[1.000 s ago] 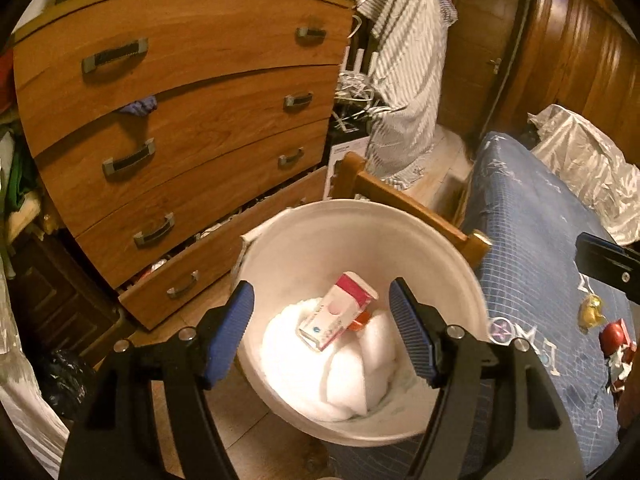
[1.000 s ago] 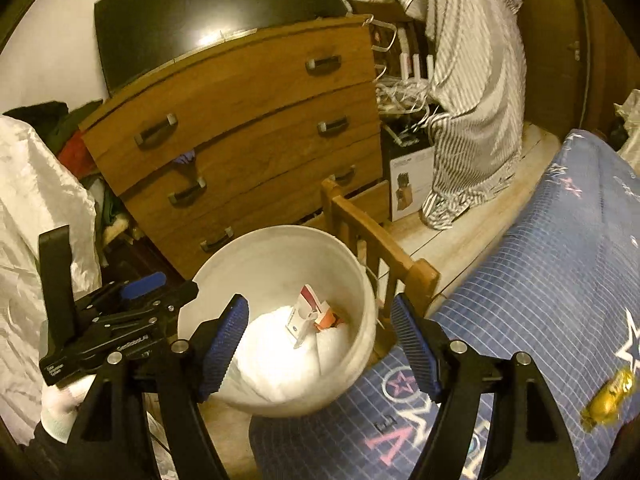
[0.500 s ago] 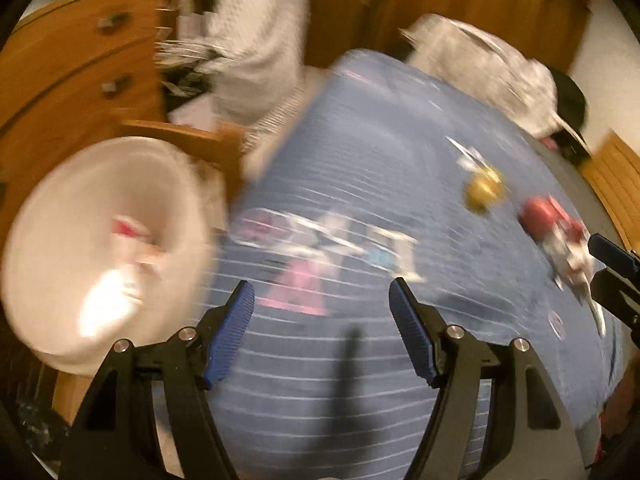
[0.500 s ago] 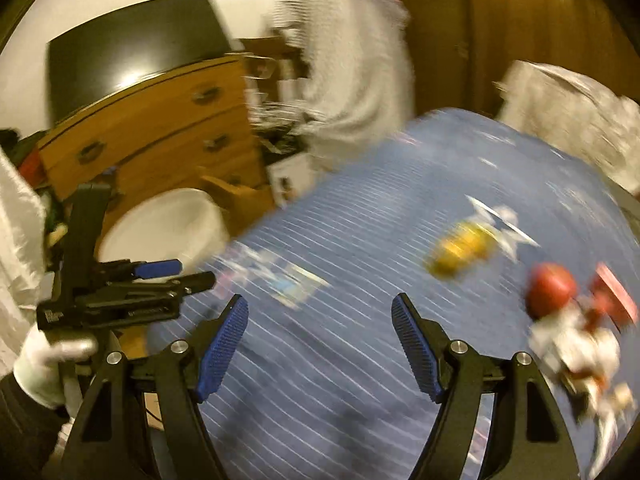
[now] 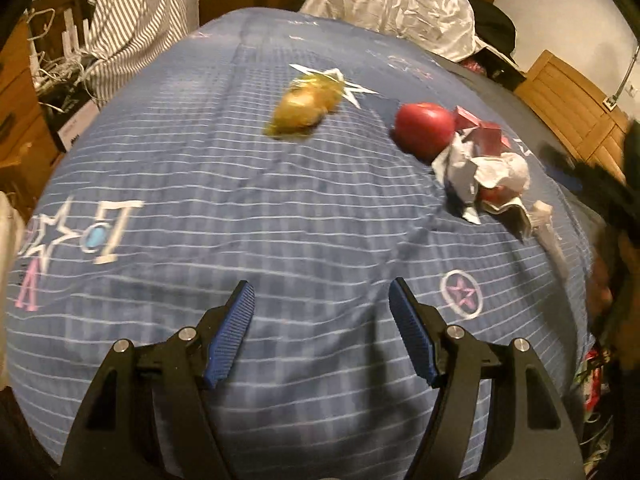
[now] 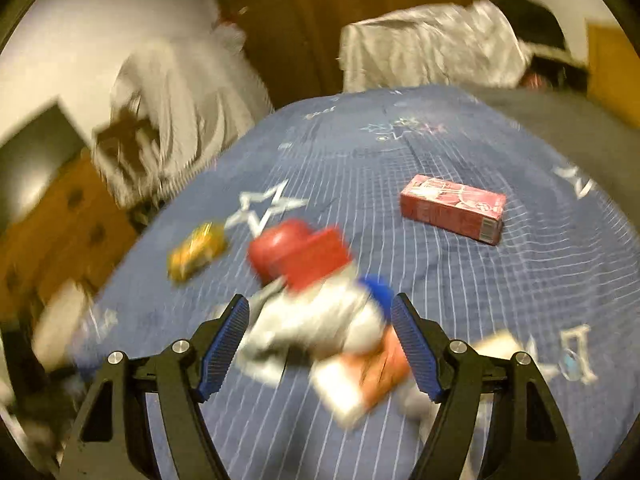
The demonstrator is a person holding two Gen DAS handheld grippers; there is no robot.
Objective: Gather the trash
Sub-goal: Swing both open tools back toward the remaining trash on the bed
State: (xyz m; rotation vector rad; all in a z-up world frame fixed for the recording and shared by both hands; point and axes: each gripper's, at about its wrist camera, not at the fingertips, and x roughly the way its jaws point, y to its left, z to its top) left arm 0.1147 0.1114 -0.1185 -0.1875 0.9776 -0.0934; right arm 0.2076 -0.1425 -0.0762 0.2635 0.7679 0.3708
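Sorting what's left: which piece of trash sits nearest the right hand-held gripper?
The crumpled white paper, right between the open right hand-held gripper; the yellow wrapper and pink carton lie farther.

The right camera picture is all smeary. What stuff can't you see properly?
- Crumpled paper pile, right wrist view: motion blur smears it, so single pieces cannot be told apart.
- Yellow wrapper, same view: blurred, contents unclear.
- Right gripper, left wrist view: a dark smear at the edge.
- Red carton: print unreadable.

Blue star-print bedspread (image 5: 248, 184); striped cloth (image 5: 132, 12) draped left; crumpled silver sheet (image 5: 392, 4) behind.
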